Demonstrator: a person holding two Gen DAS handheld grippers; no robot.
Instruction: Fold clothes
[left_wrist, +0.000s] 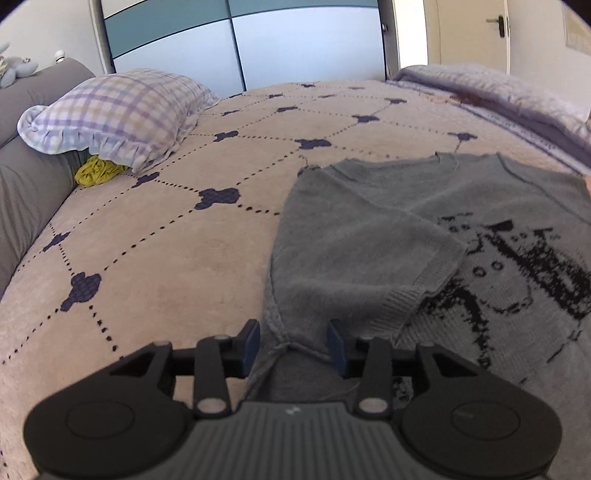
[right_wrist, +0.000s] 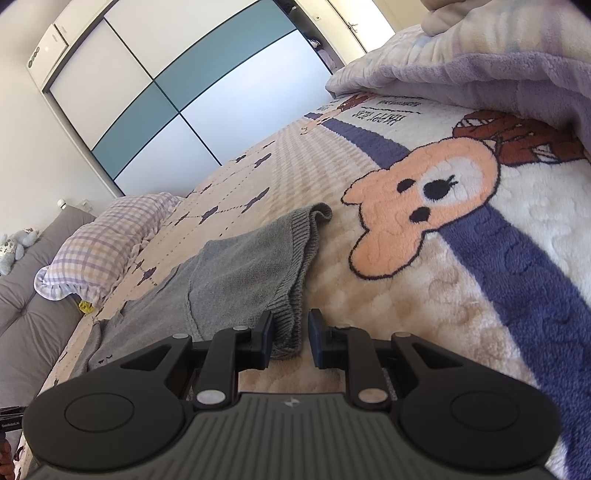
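Left wrist: grey sweater (left_wrist: 369, 229) on bed (left_wrist: 166, 221).

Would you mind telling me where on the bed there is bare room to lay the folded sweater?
The widest free patch is the beige bedspread between the checked pillow and the grey sweater. The bear-print blanket right of the sweater is also bare. It is crowded toward the heaped lilac quilt.

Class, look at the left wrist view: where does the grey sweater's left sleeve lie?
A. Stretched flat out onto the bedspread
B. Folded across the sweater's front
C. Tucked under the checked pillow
B: the sleeve lies folded across the grey sweater, its cuff beside the black print.
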